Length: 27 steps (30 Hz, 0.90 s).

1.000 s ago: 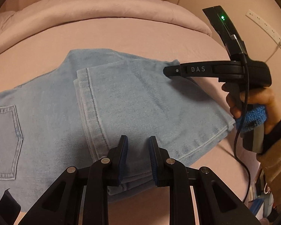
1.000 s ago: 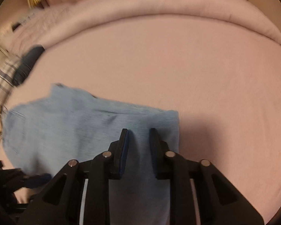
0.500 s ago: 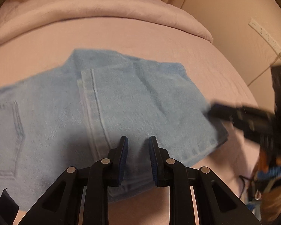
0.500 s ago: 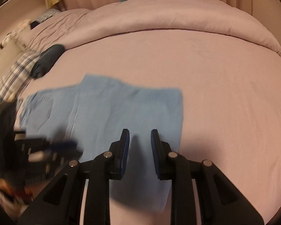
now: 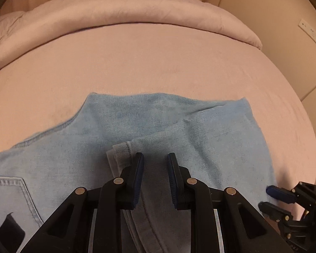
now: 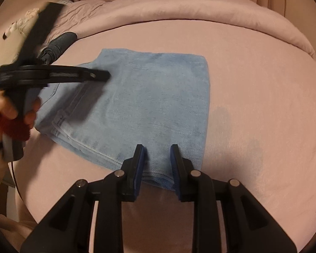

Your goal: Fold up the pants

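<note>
Hovering grippers [image 5: 154, 160] [image 6: 157, 151], folded pants [image 6: 149, 97]

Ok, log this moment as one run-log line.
task: fold pants | jeans: folded, flat on bed | left gripper: open, over jeans | right gripper: open, at near edge | holding: nothing

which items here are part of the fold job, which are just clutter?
Job:
- light blue denim pants, partly folded on the pink bed sheet
- left gripper, jaws open over the hem
- right gripper, jaws open at the near corner

Clutter:
- rolled dark blue garment
- pink duvet
- white power strip
</note>
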{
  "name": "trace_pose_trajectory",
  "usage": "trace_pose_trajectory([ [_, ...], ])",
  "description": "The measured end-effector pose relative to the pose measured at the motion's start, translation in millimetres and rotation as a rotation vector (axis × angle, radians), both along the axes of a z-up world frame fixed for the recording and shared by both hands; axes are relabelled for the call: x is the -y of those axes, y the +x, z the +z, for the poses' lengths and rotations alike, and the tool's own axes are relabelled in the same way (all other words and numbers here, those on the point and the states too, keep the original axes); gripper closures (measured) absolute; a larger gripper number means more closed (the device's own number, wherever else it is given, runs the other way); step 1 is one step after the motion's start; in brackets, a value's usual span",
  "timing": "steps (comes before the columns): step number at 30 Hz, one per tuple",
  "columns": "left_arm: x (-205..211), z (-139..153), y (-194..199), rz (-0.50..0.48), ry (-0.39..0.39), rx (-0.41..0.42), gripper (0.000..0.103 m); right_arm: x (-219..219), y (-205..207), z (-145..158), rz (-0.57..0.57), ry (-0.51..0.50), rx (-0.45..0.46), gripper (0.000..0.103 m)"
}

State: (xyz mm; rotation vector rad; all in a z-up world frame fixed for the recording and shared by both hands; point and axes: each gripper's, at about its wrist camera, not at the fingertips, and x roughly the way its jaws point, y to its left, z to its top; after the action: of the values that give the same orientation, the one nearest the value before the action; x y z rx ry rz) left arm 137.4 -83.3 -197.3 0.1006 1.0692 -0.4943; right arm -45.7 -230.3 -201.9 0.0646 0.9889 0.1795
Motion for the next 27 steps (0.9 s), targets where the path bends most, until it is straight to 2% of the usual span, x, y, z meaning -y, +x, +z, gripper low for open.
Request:
trace_pose_trajectory([
  [2, -1, 1, -1, -0.006, -0.003, 0.0, 0.082, 2, 1, -1, -0.009, 0.017, 0.0, 0.077],
  [5, -20, 11, -4, 0.01, -0.056, -0.019, 0.082, 4, 2, -1, -0.017, 0.031, -0.002, 0.077],
  [8, -37, 20, -18, 0.046, -0.09, -0.004, 0.082, 2, 0, 0, -0.025, 0.029, 0.001, 0.077],
  [10, -50, 23, -34, 0.043, -0.142, -0.01, 0.082, 2, 0, -1, -0.029, 0.028, 0.005, 0.076],
  [15, -46, 20, -72, -0.009, -0.107, 0.017, 0.082, 1, 0, -1, -0.035, 0.02, 0.004, 0.073],
  [17, -41, 11, -82, -0.024, -0.05, 0.011, 0.082, 1, -1, -1, -0.039, 0.019, 0.005, 0.073],
  [18, -39, 6, -89, -0.028, -0.009, 0.029, 0.082, 1, -1, -1, -0.041, 0.02, 0.007, 0.073],
  [19, -40, 5, -96, -0.033, -0.002, 0.06, 0.082, 1, -1, -1, -0.042, 0.019, 0.009, 0.073],
  [21, -46, 4, -100, -0.008, -0.022, 0.054, 0.076, 0, 0, -1, -0.041, 0.016, 0.009, 0.073],
  [24, -61, 2, -100, 0.04, -0.103, 0.003, 0.074, -1, 0, -1, -0.041, 0.006, 0.011, 0.073],
  [27, -67, 7, -106, 0.049, -0.11, 0.003, 0.072, -4, 1, 3, -0.05, -0.02, 0.001, 0.072],
])
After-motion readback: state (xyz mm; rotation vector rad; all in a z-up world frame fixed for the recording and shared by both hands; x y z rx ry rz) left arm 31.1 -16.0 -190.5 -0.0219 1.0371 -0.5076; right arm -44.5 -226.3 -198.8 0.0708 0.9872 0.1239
